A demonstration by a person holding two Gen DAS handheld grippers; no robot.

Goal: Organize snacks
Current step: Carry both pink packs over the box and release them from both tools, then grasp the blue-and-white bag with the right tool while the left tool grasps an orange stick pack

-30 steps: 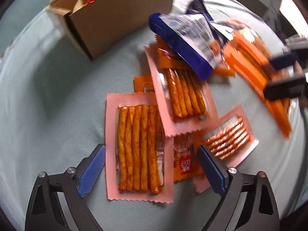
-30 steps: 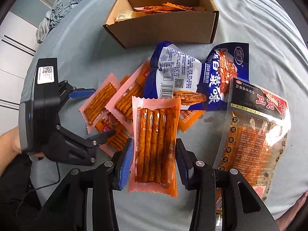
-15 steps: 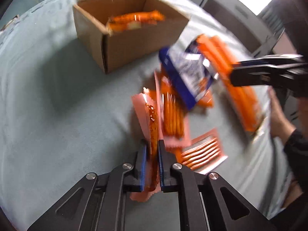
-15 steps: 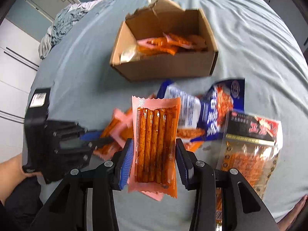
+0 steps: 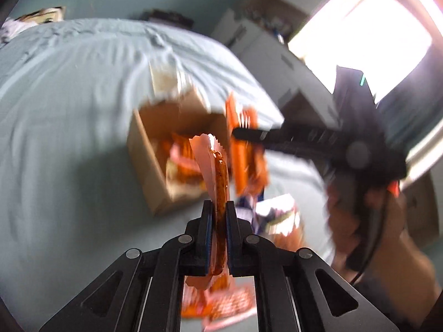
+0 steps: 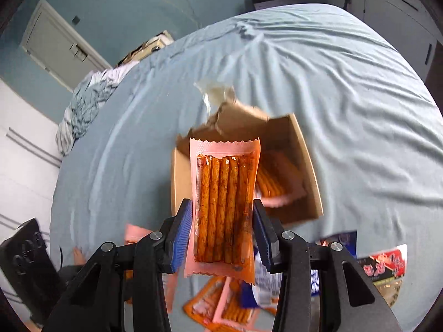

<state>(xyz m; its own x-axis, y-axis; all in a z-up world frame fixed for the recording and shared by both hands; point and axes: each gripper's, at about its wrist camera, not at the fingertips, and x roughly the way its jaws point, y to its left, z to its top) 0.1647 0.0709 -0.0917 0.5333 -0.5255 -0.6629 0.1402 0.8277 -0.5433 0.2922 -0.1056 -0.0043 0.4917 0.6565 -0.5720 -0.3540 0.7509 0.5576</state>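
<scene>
Both grippers have risen off the bed since the earlier frames and now sit over the cardboard box [image 6: 304,166], each with a snack pack lifted clear of the pile.

Left gripper [image 5: 220,221]: I have its fingers closed on a pink snack pack [image 5: 213,160], gripped edge-on, so the pack stands upright between the blue pads. The pack's upper end lies in line with the open box [image 5: 149,160] in the left wrist view.

Right gripper [image 6: 223,229]: its fingers have just been opening, with a second pink snack pack [image 6: 224,207] between them. The pack faces the camera, sticks upright, its sides against the blue pads. I cannot tell whether the pads press on it. It hangs in front of the box opening.

Box: it rests on the light blue bed sheet [image 6: 346,83] and holds several orange packs.

Remaining packs [image 6: 232,307]: these lie on the sheet below the right gripper, near the box. The left wrist view is blurred.
</scene>
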